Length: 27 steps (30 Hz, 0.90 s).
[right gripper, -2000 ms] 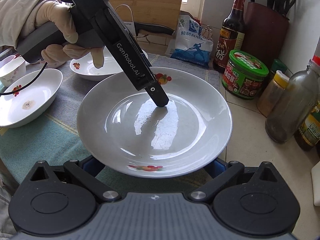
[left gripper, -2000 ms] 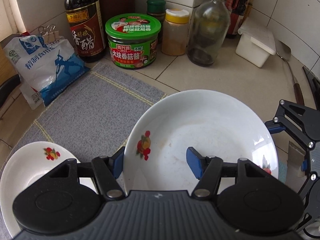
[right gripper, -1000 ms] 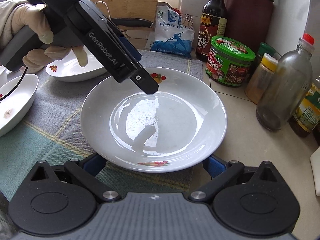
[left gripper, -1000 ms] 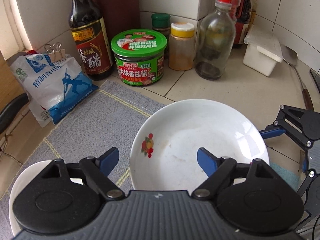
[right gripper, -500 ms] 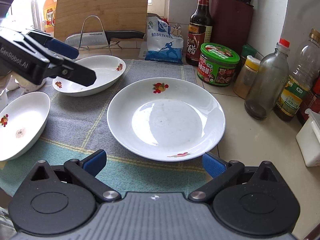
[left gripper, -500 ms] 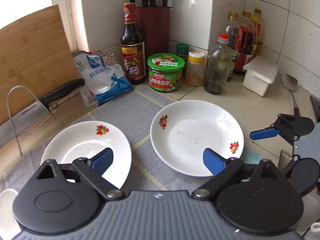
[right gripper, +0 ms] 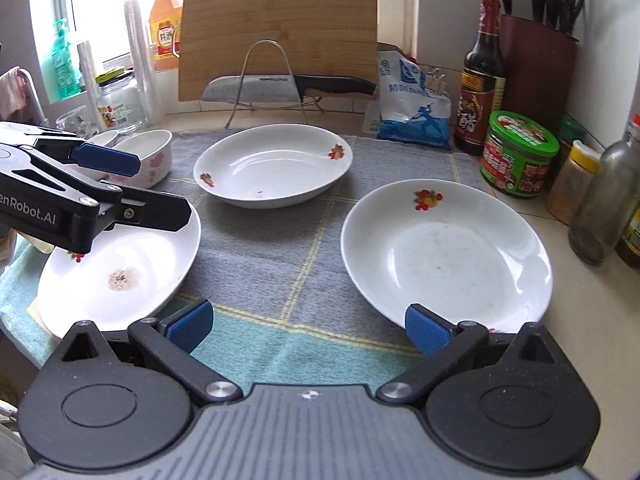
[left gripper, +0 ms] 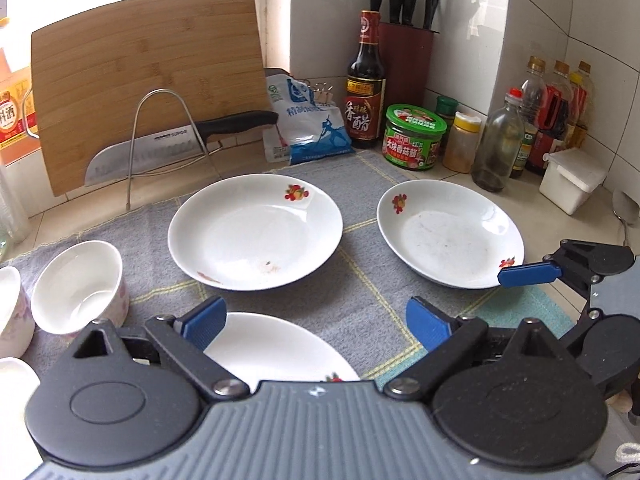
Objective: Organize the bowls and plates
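Note:
Three white plates with red flower prints lie on a grey-green cloth [right gripper: 256, 248]. The right plate [right gripper: 446, 252] [left gripper: 450, 234] rests partly on the cloth's edge. The far plate [right gripper: 274, 164] [left gripper: 256, 232] is in the middle. The near-left plate [right gripper: 116, 268] [left gripper: 280, 348] carries a brown stain. My left gripper [left gripper: 316, 324] [right gripper: 162, 188] hangs open over the near-left plate, holding nothing. My right gripper [right gripper: 308, 326] stands open just short of the right plate's near rim, its fingers [left gripper: 528, 272] clear of it. Small white bowls [left gripper: 80, 292] [right gripper: 148, 156] stand at the left.
A cutting board [right gripper: 280, 28] and a knife [right gripper: 288, 86] in a wire rack stand at the back. A salt bag [right gripper: 412, 104], vinegar bottle [right gripper: 480, 76], green jar [right gripper: 518, 152], spice jars, a glass bottle [left gripper: 496, 144] and a white box [left gripper: 572, 184] line the right.
My left gripper opened, let go of the right plate and swung back and left over the near-left plate. My right gripper drew back from the right plate, which now lies free.

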{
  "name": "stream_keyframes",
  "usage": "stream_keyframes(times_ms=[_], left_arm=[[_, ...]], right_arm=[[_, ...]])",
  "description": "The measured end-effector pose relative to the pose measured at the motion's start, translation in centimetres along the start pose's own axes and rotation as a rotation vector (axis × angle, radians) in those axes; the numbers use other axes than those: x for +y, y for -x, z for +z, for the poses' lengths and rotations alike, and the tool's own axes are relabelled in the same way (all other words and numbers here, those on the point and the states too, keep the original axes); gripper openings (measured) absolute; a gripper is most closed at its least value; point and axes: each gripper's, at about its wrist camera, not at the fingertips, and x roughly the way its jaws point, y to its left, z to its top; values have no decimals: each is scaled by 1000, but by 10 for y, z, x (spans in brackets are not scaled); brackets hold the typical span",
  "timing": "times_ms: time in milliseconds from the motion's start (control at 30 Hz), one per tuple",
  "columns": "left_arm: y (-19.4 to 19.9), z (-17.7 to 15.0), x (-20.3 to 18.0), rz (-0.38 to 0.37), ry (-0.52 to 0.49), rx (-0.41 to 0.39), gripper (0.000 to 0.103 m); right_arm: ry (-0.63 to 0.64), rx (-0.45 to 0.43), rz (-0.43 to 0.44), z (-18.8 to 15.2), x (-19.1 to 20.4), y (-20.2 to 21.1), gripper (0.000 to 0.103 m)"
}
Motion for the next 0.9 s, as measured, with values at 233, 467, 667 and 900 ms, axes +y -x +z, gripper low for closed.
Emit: stream_keyframes(times_ms=[233, 467, 667, 900], left_arm=[[19, -24, 21, 76, 16, 8, 96], [42, -51, 46, 121, 52, 20, 96], [63, -79, 62, 136, 45, 60, 96], [72, -105, 71, 102, 22, 123, 96]], right_arm=[[10, 26, 104, 6, 24, -14, 103], [29, 60, 192, 13, 51, -32, 103], [17, 123, 264, 16, 71, -56, 103], [44, 171, 267, 19, 88, -71, 103]])
